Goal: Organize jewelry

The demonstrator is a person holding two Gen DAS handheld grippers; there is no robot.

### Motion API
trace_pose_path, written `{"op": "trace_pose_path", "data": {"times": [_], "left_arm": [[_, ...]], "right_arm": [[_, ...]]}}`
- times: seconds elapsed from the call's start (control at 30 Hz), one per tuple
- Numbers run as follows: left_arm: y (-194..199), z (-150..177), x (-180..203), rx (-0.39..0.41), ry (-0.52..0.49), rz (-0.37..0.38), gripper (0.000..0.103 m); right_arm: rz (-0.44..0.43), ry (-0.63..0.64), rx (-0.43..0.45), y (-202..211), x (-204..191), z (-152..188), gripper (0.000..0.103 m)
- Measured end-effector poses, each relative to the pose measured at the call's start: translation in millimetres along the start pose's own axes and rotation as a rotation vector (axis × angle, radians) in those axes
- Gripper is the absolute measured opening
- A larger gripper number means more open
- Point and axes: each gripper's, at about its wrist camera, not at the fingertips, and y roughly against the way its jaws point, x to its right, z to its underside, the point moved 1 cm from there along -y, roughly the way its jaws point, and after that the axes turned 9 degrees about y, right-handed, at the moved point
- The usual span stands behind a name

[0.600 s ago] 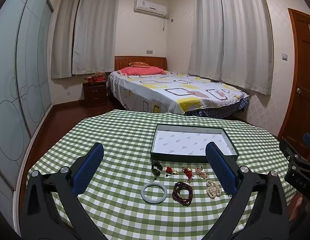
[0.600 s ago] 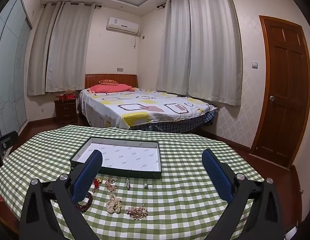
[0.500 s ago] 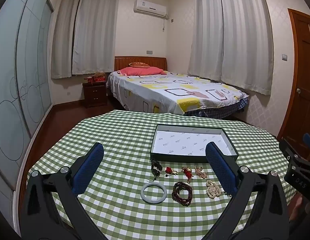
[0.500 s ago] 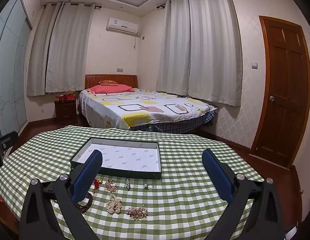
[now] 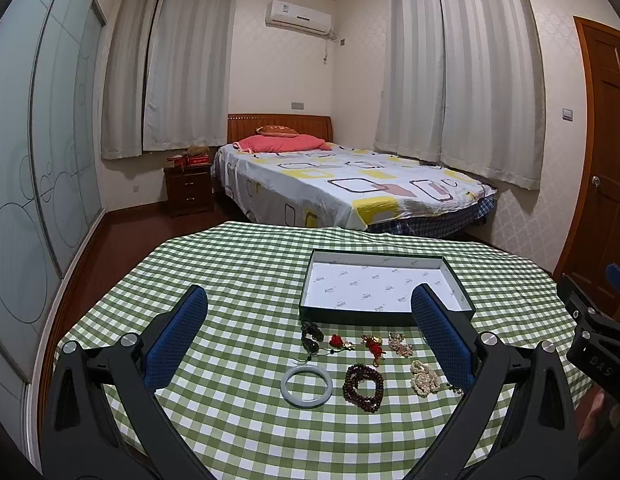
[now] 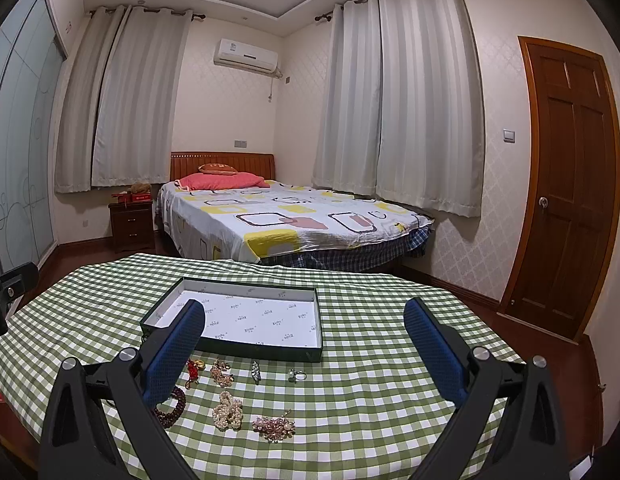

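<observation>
The left hand-held gripper point(image 5: 310, 340) hangs above the checked counter point(image 5: 229, 280) with its jaws wide and nothing between them; ahead of it lie a pale bangle point(image 5: 307, 385), a dark bead bracelet point(image 5: 364, 386) and a pearl strand point(image 5: 424, 377), with small charms point(image 5: 342, 342) just behind, in front of the open box point(image 5: 384, 314). The right hand-held gripper point(image 6: 303, 344) is equally wide and empty. Its left finger point(image 6: 175, 352) covers part of the bead bracelet, while a ring point(image 6: 295, 375) and a pink brooch point(image 6: 273, 428) lie between its fingers.
</observation>
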Motion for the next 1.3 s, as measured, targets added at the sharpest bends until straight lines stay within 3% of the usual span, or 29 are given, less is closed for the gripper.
{"op": "trace_pose_path", "data": {"times": [1.3], "left_arm": [[3.6, 1.8, 2.5, -0.015, -0.006, 0.022, 0.099]], "right_arm": [[0.000, 0.004, 0.001, 1.1, -2.1, -0.6, 0.097]]}}
